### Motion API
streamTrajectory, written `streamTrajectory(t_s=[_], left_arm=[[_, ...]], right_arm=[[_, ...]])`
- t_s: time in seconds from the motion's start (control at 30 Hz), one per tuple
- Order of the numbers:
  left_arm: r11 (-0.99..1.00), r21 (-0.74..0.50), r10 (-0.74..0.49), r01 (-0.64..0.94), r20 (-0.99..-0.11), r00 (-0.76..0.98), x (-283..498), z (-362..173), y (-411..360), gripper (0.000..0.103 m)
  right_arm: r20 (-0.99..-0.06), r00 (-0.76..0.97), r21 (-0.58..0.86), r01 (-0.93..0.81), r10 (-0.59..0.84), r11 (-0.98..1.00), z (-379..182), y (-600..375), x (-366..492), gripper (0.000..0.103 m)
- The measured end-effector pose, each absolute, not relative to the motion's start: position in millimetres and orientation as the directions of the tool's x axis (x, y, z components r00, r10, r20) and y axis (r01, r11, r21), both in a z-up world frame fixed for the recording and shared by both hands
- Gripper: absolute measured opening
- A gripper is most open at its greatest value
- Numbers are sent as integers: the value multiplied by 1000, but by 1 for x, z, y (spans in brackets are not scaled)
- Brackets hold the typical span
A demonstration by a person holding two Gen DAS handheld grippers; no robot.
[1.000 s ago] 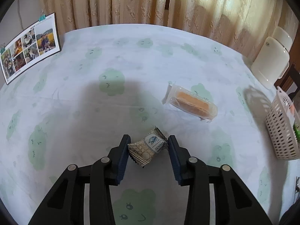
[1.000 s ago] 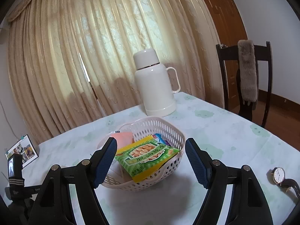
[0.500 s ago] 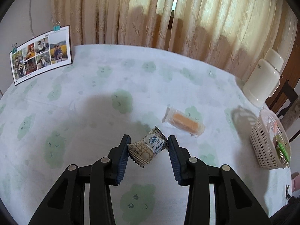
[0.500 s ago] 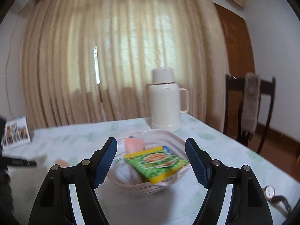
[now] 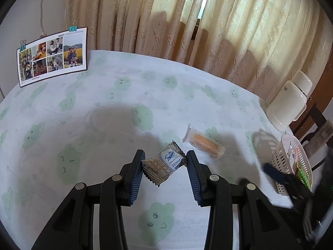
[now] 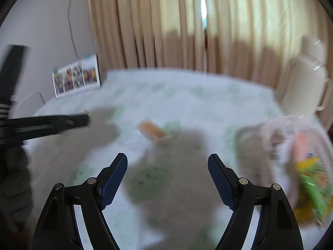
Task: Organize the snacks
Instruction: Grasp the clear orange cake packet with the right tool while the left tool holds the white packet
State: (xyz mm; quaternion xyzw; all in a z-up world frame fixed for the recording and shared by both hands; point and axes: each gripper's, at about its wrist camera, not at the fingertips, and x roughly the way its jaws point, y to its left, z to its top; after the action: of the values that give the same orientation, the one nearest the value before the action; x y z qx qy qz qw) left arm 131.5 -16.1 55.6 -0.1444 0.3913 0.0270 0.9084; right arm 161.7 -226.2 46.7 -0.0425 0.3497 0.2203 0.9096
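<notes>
My left gripper [image 5: 164, 163] is shut on a small patterned cookie packet [image 5: 164, 164] and holds it above the table. An orange snack in clear wrap [image 5: 205, 143] lies on the cloth just beyond, to the right; it also shows blurred in the right wrist view [image 6: 154, 131]. A white basket [image 5: 290, 162] with snack packs stands at the right edge, and appears at the right of the right wrist view [image 6: 295, 145] with a green packet [image 6: 314, 185] in it. My right gripper [image 6: 167, 166] is open and empty above the cloth, left of the basket.
A white thermos [image 5: 289, 102] stands behind the basket. A photo card [image 5: 53, 56] leans at the table's far left. Curtains hang behind the round table [image 5: 104, 108]. A dark chair [image 5: 314, 129] stands at the right. The left gripper shows at the left of the right wrist view [image 6: 52, 123].
My left gripper has risen with the cookie packet. My right gripper has swung left, away from the basket, toward the table's middle; its view is motion-blurred.
</notes>
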Motion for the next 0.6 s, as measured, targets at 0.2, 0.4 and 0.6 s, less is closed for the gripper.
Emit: streamTrajectory(t_s=[0.2,0.4,0.6], left_arm=[[951,-256,-78,-175,-742,666,133,52,-14,37],[946,-272,-90,-174,-740,666,130,54,-11,37],[945,-282,-104,-167,-741,663,130,56,-10,38]], right_arm=[[-741,542,108,-486,396,867,21,-193,204,80],[-784,502,77,-505,365,860,7,-169,242,80],[-804,483,41,-538,348,842,5,-152,260,76]])
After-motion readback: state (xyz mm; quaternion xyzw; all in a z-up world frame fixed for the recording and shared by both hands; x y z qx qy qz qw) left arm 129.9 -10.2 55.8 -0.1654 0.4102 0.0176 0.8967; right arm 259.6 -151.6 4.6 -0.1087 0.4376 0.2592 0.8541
